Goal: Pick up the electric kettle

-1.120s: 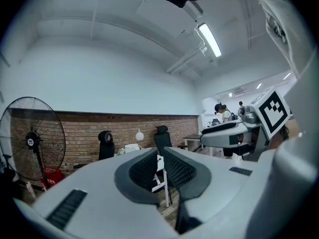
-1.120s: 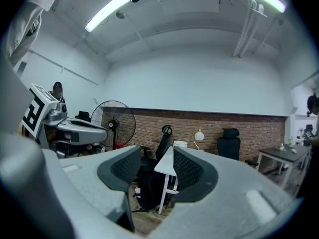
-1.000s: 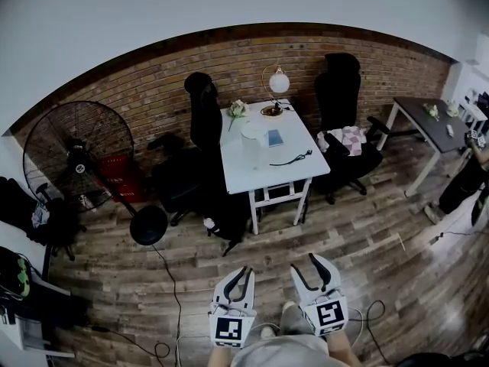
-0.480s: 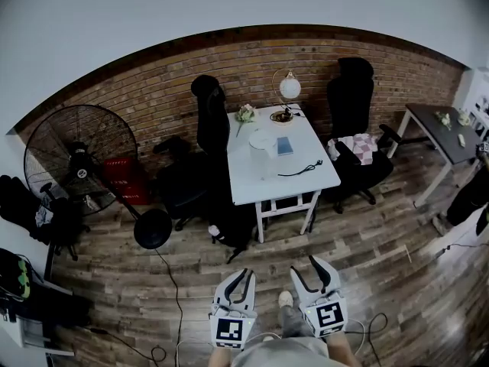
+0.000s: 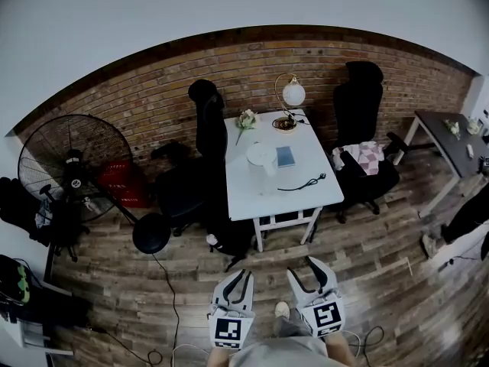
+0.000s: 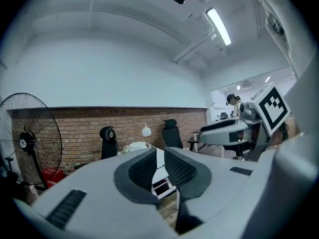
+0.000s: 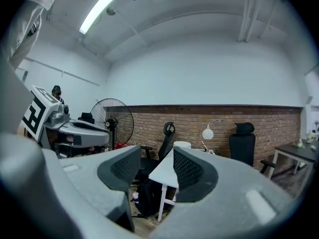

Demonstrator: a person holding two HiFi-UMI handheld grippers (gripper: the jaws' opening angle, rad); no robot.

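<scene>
nearer now, the table between two chairs holds the kettle; left gripper pinched together, right gripper parted, both empty.

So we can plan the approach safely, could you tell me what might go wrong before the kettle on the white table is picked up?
The left gripper is shut and could only nudge the kettle; the right gripper is open.
The blue book lies close beside the kettle and may get knocked.
A black cable on the floor beside the person might catch a foot.
</scene>
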